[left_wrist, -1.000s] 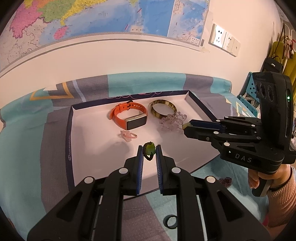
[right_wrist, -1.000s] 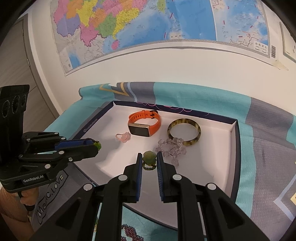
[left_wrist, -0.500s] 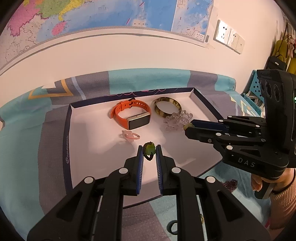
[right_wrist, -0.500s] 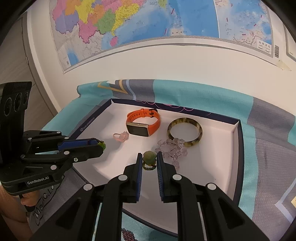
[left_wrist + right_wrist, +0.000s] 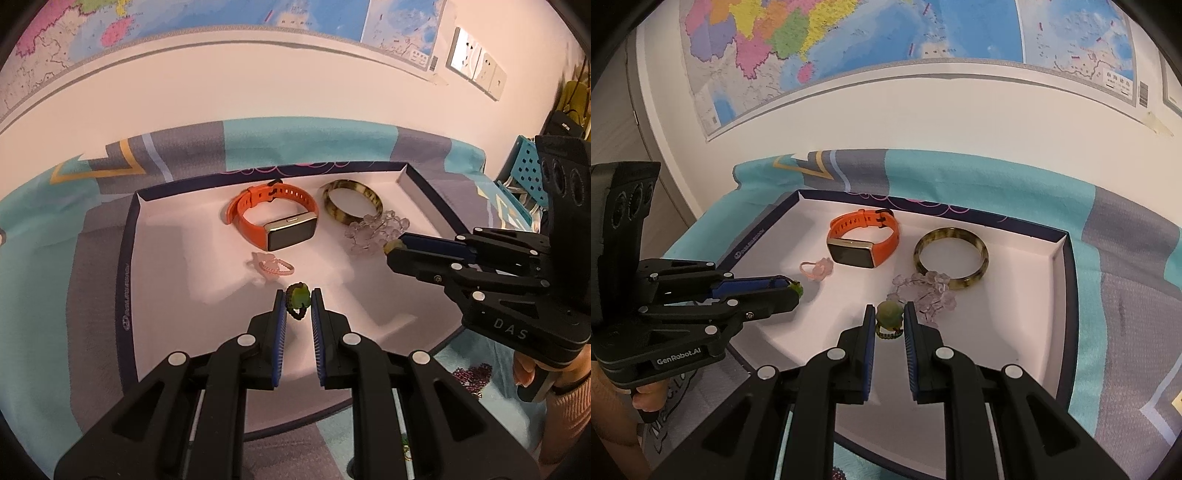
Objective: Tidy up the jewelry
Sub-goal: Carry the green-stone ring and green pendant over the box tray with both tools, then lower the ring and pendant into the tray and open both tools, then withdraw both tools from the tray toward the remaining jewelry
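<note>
A white tray with a dark blue rim [image 5: 127, 266] lies on the patterned cloth. In it are an orange smartwatch [image 5: 273, 221], a mottled bangle [image 5: 351, 203], a clear bead bracelet [image 5: 376, 230] and a pink ring [image 5: 271, 266]. My left gripper [image 5: 298, 293] is shut on a green-stone ring [image 5: 300, 298], held low over the tray's middle. My right gripper [image 5: 888, 308] is shut on a paler green-stone ring [image 5: 889, 318], just in front of the bead bracelet [image 5: 923, 293]. Each gripper shows in the other's view: the left gripper [image 5: 796, 290] and the right gripper [image 5: 391, 247].
The teal and grey cloth [image 5: 1126, 258] reaches back to a white wall with a map. A purple beaded piece [image 5: 474, 373] lies on the cloth near the tray's right front corner. A blue perforated basket [image 5: 524, 173] stands far right. Hands grip both handles.
My left gripper has sunk and moved in over the tray with its ring, so the tray's contents look nearer. The right gripper has stayed about where it was.
</note>
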`<state>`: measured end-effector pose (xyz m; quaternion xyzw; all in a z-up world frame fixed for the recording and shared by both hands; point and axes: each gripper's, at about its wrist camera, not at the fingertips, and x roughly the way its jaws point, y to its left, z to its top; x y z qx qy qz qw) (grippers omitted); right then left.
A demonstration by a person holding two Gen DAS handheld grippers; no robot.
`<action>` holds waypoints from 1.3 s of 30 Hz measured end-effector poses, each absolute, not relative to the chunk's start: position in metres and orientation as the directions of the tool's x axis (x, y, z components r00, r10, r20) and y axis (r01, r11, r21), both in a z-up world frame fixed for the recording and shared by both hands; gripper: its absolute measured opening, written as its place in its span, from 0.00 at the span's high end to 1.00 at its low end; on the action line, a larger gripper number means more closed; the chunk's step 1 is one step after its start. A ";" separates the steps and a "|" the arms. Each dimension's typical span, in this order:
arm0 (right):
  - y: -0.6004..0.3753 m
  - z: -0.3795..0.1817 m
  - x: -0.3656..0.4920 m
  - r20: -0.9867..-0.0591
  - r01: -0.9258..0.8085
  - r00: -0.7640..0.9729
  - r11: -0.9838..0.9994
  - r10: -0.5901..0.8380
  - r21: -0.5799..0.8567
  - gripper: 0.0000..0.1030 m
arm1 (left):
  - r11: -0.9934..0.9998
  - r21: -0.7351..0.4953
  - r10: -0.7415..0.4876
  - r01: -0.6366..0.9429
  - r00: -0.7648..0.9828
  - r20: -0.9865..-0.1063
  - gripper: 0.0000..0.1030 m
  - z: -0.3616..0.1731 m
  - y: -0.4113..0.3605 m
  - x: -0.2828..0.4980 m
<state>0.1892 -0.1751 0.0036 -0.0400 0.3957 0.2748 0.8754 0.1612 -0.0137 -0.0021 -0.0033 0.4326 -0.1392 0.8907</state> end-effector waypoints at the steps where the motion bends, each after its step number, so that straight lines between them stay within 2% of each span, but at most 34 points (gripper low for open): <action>1: -0.175 0.003 0.190 -0.716 -0.510 0.536 0.847 0.447 0.147 0.87 | 0.962 -0.124 -0.248 0.244 0.586 -0.772 0.86 -0.003 -0.014 0.162; 10: -0.178 -0.003 0.195 -0.722 -0.487 0.537 0.859 0.437 0.158 0.86 | 0.967 -0.117 -0.230 0.227 0.573 -0.787 0.84 -0.011 -0.014 0.169; 13: -0.181 -0.005 0.196 -0.718 -0.471 0.541 0.865 0.438 0.173 0.86 | 0.966 -0.123 -0.236 0.229 0.572 -0.785 0.78 -0.011 -0.014 0.168; 15: -0.184 -0.005 0.196 -0.715 -0.467 0.541 0.865 0.444 0.184 0.86 | 0.965 -0.130 -0.241 0.229 0.574 -0.783 0.68 -0.010 -0.013 0.167; 18: -0.188 -0.003 0.194 -0.707 -0.463 0.542 0.864 0.454 0.199 0.85 | 0.967 -0.115 -0.230 0.226 0.591 -0.773 0.65 -0.006 -0.013 0.162; 19: -0.188 -0.002 0.193 -0.704 -0.464 0.543 0.862 0.457 0.201 0.82 | 0.967 -0.114 -0.230 0.226 0.596 -0.770 0.63 -0.005 -0.013 0.161; 20: -0.190 -0.001 0.191 -0.698 -0.463 0.548 0.862 0.461 0.205 0.76 | 0.968 -0.110 -0.227 0.224 0.605 -0.764 0.58 -0.002 -0.012 0.158; 21: -0.191 0.001 0.191 -0.693 -0.462 0.552 0.862 0.463 0.209 0.70 | 0.970 -0.103 -0.220 0.220 0.614 -0.758 0.57 0.000 -0.013 0.155; 23: -0.192 0.005 0.187 -0.683 -0.467 0.556 0.858 0.473 0.213 0.70 | 0.969 -0.091 -0.218 0.228 0.628 -0.748 0.57 0.004 -0.014 0.147; 29: -0.202 0.014 0.167 -0.661 -0.480 0.565 0.849 0.494 0.223 0.70 | 0.968 -0.070 -0.218 0.240 0.676 -0.704 0.42 0.020 -0.014 0.118; 36: -0.225 0.026 0.122 -0.628 -0.518 0.563 0.822 0.536 0.237 0.70 | 0.958 -0.085 -0.261 0.275 0.705 -0.660 0.42 0.033 -0.003 0.075; 39: -0.230 0.021 0.101 -0.652 -0.539 0.545 0.816 0.527 0.209 0.70 | 0.953 -0.096 -0.276 0.286 0.695 -0.664 0.42 0.030 0.003 0.062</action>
